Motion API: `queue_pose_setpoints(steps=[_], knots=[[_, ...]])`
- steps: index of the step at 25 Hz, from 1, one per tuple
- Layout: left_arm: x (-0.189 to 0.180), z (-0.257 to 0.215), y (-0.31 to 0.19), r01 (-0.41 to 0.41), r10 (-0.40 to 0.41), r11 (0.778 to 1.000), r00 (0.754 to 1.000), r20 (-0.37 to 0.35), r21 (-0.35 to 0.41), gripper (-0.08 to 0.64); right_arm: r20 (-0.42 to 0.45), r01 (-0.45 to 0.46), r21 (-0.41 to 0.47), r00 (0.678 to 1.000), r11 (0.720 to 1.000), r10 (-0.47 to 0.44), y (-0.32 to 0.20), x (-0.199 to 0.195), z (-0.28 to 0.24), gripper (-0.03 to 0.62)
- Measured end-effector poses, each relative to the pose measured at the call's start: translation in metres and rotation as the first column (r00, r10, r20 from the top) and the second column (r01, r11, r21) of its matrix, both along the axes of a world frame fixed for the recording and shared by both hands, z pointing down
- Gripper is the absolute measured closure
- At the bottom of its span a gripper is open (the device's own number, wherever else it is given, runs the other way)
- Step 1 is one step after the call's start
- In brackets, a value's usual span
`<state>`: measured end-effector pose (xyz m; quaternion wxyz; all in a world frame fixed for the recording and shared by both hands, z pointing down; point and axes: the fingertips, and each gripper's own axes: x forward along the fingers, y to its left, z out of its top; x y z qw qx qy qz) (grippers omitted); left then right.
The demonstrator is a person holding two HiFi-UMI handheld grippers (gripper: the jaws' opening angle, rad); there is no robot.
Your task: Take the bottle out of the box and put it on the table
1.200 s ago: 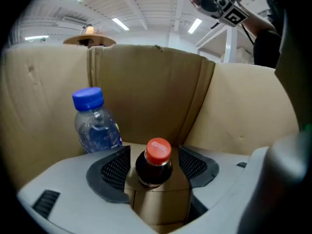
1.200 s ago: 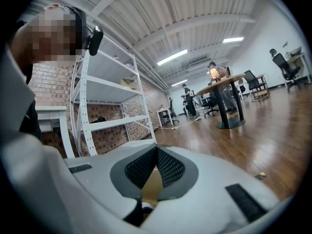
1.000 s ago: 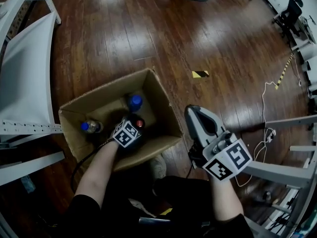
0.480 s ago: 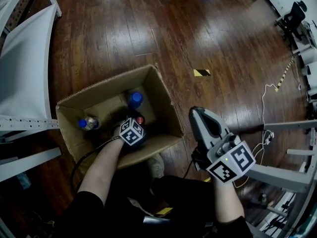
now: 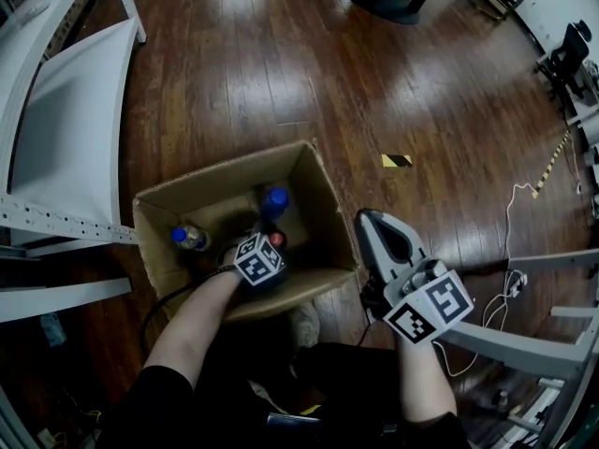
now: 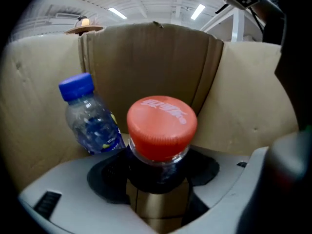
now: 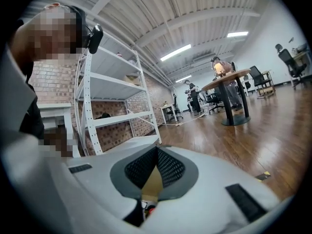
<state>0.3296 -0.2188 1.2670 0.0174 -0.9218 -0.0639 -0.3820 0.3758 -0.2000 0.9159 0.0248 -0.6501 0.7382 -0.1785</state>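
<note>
Left gripper view: the left gripper, its jaws just closing, grips the red-capped bottle under its cap (a firm hold for lifting) inside the box; the right gripper, jaws together, hangs empty.

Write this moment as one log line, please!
left gripper: jaws just closing on red-capped bottle in box | right gripper: shut, empty, outside box
</note>
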Motion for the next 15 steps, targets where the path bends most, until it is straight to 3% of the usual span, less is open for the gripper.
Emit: queue_pose_setpoints(steps=[6, 9, 12, 15], knots=[[-0.011, -0.087, -0.010, 0.036, -0.039, 0.998, 0.998, -0.043, -0.049, 0.253, -0.166, -0.012, -0.035, 0.986, 0.999, 0.006, -0.020, -0.019, -0.027, 0.588], [-0.022, -0.162, -0.016, 0.058, -0.061, 0.996, 0.997, -0.048, -0.062, 0.253, -0.190, 0.027, -0.091, 0.981, 0.995, -0.045, -0.027, -0.033, -0.065, 0.588], [-0.036, -0.251, -0.025, 0.135, -0.143, 0.986, 0.987, -0.079, -0.099, 0.253, -0.180, 0.086, -0.136, 0.977, 0.987, -0.110, -0.033, -0.048, -0.116, 0.588], [-0.047, -0.343, -0.023, 0.151, -0.156, 0.987, 0.983, -0.100, -0.055, 0.252, -0.168, 0.120, -0.179, 0.974, 0.977, -0.150, -0.029, -0.057, -0.173, 0.588]])
